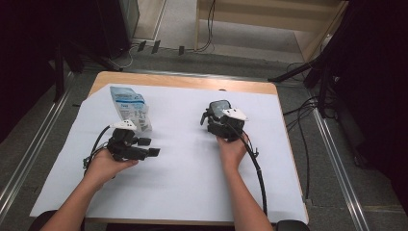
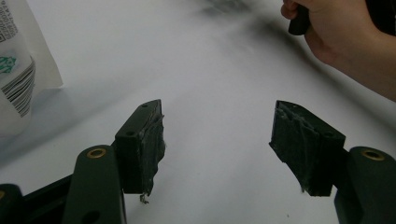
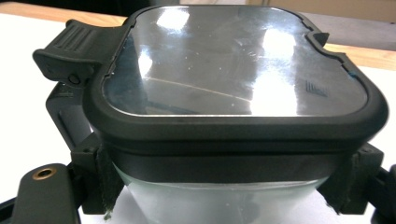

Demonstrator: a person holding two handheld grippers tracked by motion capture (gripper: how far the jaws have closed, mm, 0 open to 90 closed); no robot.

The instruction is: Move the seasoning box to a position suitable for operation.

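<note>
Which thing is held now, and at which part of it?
The right claw holds the lidded container by its two opposite side walls, just under the black lid. The left claw is open, holding nothing.

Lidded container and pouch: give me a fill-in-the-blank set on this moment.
1. The right gripper is shut on the ____.
2. The left gripper has its jaws ____, nothing between them.
3. The container has a dark-rimmed ____ on top.
4. The printed pouch stands nearest the ____ gripper.

Missing words: container; open; lid; left
</note>
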